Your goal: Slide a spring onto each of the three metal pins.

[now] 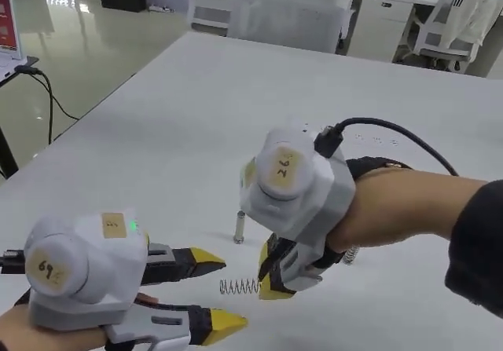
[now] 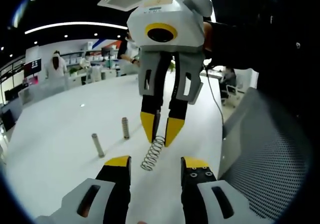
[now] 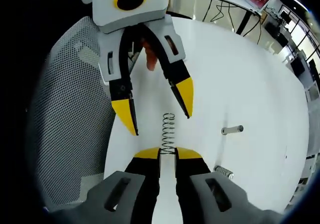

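spring [image 3: 168, 129] is lying on the surface [image 3: 240, 83], the right tool [image 3: 167, 155] clamping 1 end, probably to carry it to a pin [image 2: 125, 128]; the left tool [image 2: 156, 163] is hovering, jaws apart.

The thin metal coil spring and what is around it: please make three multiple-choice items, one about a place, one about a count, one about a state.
1. Where is the thin metal coil spring?
A. On a pin.
B. Lying on the white table, one end between the jaws of the right gripper.
C. On the floor.

2. How many short upright metal pins stand in the left gripper view?
A. Two.
B. Five.
C. None.

3. How are the jaws of the left gripper?
A. Shut on a pin.
B. Shut, empty.
C. Open.

Answers:
1 B, it lies flat, pinched at one end.
2 A, a second pin stands beside the first.
3 C, a gap separates the yellow tips.
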Tool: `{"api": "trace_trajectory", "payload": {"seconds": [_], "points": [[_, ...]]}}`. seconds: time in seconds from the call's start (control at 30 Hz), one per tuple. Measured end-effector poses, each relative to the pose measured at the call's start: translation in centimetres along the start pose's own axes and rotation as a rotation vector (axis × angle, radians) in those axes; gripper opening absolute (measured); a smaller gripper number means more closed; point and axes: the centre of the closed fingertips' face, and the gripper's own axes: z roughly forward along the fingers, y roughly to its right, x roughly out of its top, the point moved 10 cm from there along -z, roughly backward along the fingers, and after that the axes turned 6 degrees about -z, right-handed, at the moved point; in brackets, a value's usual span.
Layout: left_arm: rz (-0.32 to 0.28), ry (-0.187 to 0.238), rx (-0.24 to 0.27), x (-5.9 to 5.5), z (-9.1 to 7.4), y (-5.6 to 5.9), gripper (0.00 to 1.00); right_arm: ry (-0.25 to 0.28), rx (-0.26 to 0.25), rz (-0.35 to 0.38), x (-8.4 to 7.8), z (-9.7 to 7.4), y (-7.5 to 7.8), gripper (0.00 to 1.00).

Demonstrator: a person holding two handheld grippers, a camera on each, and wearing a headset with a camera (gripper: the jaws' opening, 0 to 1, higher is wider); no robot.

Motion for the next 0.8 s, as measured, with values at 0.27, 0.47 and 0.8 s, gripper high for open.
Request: {"api": "trace_trajectory", "payload": {"seconds": [0.27,0.47,0.8], "points": [[0.035,-0.01,-0.02,-0.03,0.04,0.21,0.19,-0.008,0.012,-0.016,0.21,-0.2,-0.37,0.08],[0.062,-0.024,-0.03,-0.12,0.13,0.41,0.12,-0.01,0.028,-0.021,0.39,-0.43,-0.66,0.08],[0.095,-0.04,-0.036,-0.21,0.24,0.52,0.05,-0.015,0.04,-0.026,0.59,-0.49,-1.06,0.08]]}}
